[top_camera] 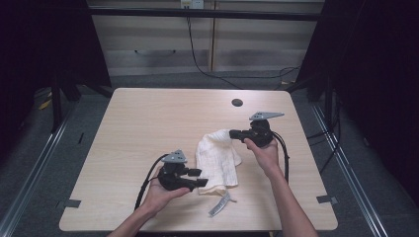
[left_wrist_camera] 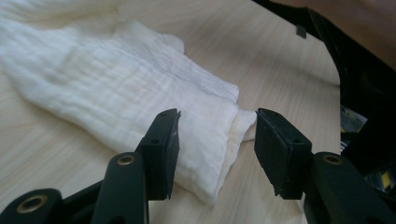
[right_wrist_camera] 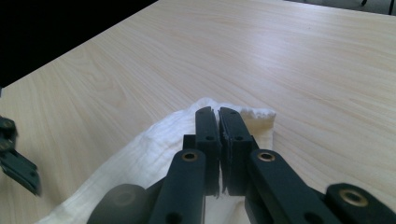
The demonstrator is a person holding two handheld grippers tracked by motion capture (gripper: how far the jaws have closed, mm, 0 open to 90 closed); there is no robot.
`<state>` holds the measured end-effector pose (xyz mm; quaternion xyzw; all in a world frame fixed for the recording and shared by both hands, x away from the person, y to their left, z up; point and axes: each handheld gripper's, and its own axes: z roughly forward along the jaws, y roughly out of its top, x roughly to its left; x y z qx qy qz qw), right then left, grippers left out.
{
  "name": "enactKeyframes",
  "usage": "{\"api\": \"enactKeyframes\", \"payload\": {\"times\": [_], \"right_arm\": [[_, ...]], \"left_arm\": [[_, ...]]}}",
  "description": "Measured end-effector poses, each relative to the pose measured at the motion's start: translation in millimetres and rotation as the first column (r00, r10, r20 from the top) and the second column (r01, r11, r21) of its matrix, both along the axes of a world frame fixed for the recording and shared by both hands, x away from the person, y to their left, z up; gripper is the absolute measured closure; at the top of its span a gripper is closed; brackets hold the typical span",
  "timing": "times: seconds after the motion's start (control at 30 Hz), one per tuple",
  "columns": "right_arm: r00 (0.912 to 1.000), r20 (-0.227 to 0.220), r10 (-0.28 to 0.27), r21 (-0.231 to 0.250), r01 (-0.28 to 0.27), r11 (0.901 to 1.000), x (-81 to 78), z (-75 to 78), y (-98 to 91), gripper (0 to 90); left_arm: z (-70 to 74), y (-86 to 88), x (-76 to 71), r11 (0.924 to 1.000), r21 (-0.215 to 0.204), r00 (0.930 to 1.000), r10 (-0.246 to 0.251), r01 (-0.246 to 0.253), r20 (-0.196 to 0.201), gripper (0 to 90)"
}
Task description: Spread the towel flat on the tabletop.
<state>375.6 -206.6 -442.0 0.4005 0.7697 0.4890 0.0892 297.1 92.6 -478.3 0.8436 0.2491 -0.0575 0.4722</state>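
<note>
On the light wooden table [top_camera: 148, 123], a cream cloth [top_camera: 217, 160] lies folded near the middle, between both hands. At its near left corner, the left gripper [top_camera: 197, 177] stands partly open, jaws straddling the cloth's edge without pressing it, evidently positioned to take that corner. At the far right end, the right gripper [top_camera: 233, 134] is closed, pinching the cloth's far edge, apparently pinning it for the next fold.

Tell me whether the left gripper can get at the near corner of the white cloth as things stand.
Probably yes. The left gripper has its jaws apart around the corner of the white cloth, which lies flat on the table with nothing between. The right gripper pinches the far end.
</note>
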Motion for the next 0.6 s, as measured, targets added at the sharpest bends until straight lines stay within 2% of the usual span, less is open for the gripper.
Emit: {"api": "enactKeyframes", "payload": {"times": [0.03, 0.07, 0.17, 0.23, 0.33, 0.4, 0.43, 0.47, 0.5, 0.6], "right_arm": [[1.0, 0.003, 0.002, 0.001, -0.002, 1.0, 0.1, 0.0, 0.4, 87.3], [1.0, 0.004, 0.003, 0.001, -0.003, 1.0, 0.0, 0.1, 0.6, 87.3], [1.0, -0.002, 0.007, 0.003, -0.007, 1.0, -0.9, 0.8, 0.2, 87.3], [1.0, 0.003, 0.005, 0.002, -0.005, 1.0, -0.6, 0.5, -1.1, 87.3], [1.0, 0.002, 0.001, 0.007, -0.001, 1.0, -0.2, 0.6, -2.2, 87.3], [1.0, -0.005, -0.001, 0.007, 0.001, 1.0, 0.1, 0.3, -2.1, 87.3], [1.0, -0.006, -0.003, 0.007, 0.003, 1.0, 0.2, -0.1, -2.0, 87.3], [1.0, -0.007, -0.001, 0.005, 0.001, 1.0, 0.4, -0.7, -1.7, 87.3], [1.0, -0.008, -0.001, 0.002, 0.001, 1.0, 0.3, -1.4, -1.1, 87.3], [1.0, -0.005, 0.002, 0.002, -0.002, 1.0, 0.4, -2.5, -0.3, 87.3]], "left_arm": [[-4.4, -1.0, 0.7, 0.9992, -0.029, 0.9996, -0.026, 0.026, -0.008, 44.3], [-7.4, -1.1, 0.7, 0.9996, -0.023, 0.9999, -0.017, 0.017, 0.003, 42.7], [-13.1, 0.1, 2.0, 0.9998, 0.017, 0.9999, 0.013, -0.013, 0.007, 40.4], [-16.7, 0.0, 0.8, 0.9992, 0.038, 0.9999, 0.008, -0.009, 0.006, 40.1], [-22.1, -3.3, -2.7, 0.9964, 0.084, 0.9995, -0.014, 0.011, 0.028, 41.2], [-25.3, -4.6, -5.3, 0.9953, 0.097, 0.9982, -0.008, 0.003, 0.059, 48.4], [-26.4, -4.6, -7.3, 0.995, 0.099, 0.9971, 0.005, -0.012, 0.075, 55.0], [-27.9, -5.5, -8.9, 0.995, 0.1, 0.9968, -0.003, -0.005, 0.08, 64.0], [-28.8, -6.5, -10.6, 0.9941, 0.109, 0.9956, -0.012, 0.002, 0.093, 67.3], [-28.1, -5.7, -11.0, 0.9944, 0.105, 0.9954, -0.018, 0.008, 0.094, 83.1]]}}
